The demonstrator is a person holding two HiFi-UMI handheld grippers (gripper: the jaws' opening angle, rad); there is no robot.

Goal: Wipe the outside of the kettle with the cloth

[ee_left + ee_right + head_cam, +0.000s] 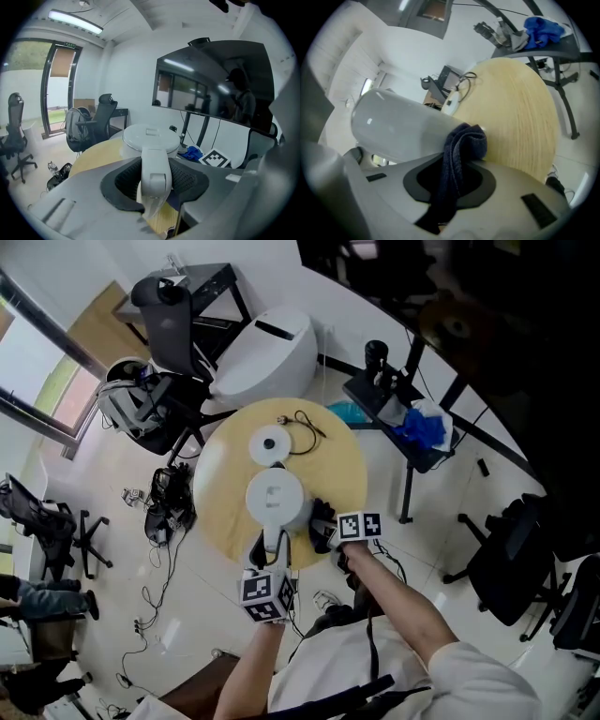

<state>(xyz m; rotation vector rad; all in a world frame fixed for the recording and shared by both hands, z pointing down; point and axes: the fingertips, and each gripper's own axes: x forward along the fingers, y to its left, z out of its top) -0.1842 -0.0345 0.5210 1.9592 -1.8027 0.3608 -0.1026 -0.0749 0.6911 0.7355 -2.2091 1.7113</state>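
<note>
A white kettle [274, 497] stands on the round wooden table [337, 460] near its front edge. My left gripper [273, 549] is shut on the kettle's handle [153, 174], with the lid [151, 137] beyond it. My right gripper [323, 531] is shut on a dark blue cloth [457, 164], and the cloth's bunched end lies against the kettle's white side [398, 126]. In the head view the cloth [322, 524] shows dark just right of the kettle.
The kettle's round white base [269, 444] with its black cord [307, 424] lies farther back on the table. Office chairs [169, 324], a white pod [267, 352], a side stand with blue cloth [420, 427] and floor cables [155, 512] ring the table.
</note>
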